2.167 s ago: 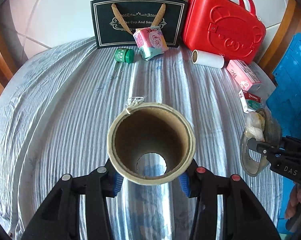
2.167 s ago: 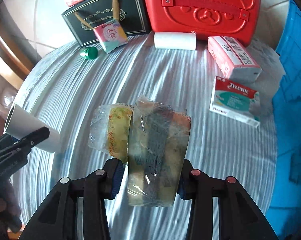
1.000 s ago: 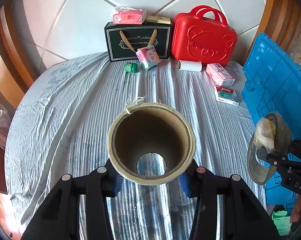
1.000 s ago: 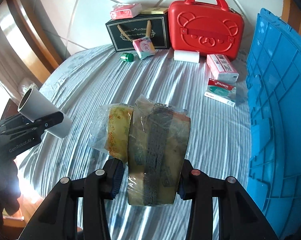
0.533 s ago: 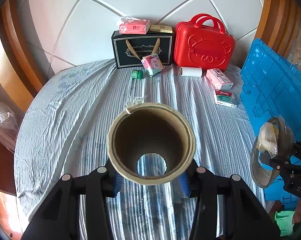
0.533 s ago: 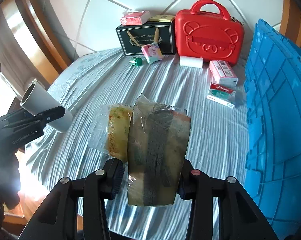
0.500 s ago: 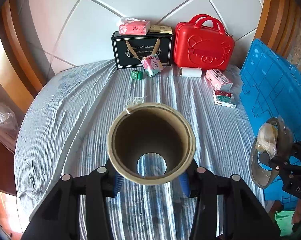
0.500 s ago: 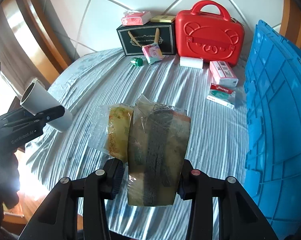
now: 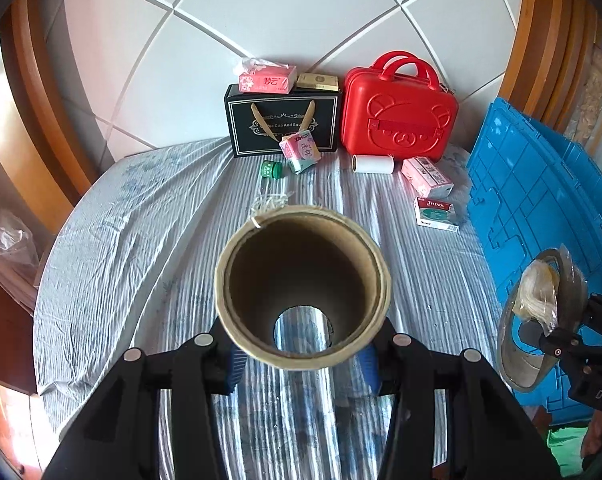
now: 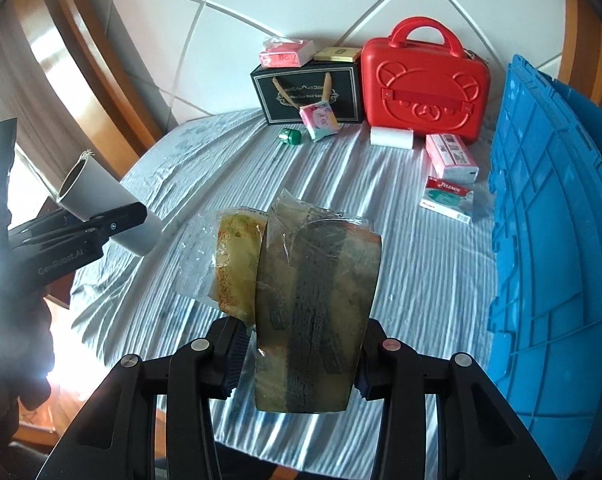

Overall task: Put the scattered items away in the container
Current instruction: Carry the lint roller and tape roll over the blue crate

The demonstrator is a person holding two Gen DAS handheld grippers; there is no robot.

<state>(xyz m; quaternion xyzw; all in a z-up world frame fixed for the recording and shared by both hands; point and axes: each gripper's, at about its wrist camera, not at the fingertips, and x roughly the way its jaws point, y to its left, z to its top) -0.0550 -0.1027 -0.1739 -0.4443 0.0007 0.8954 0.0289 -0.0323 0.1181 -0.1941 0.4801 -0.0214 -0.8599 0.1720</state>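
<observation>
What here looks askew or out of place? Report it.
The pink tissue pack leans tilted against the black gift bag instead of lying flat. A small green bottle lies on its side on the striped sheet. Nothing looks spilled or damaged.

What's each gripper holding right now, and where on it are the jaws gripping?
The left gripper clamps a cardboard tube across its sides near one end. The right gripper clamps a clear-wrapped packet by its lower sides.

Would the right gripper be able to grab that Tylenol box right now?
Probably not yet. The path over the bedsheet to the Tylenol box looks free, but the right gripper is already shut on a clear food packet, so it has no free jaws until that is dropped off.
</observation>
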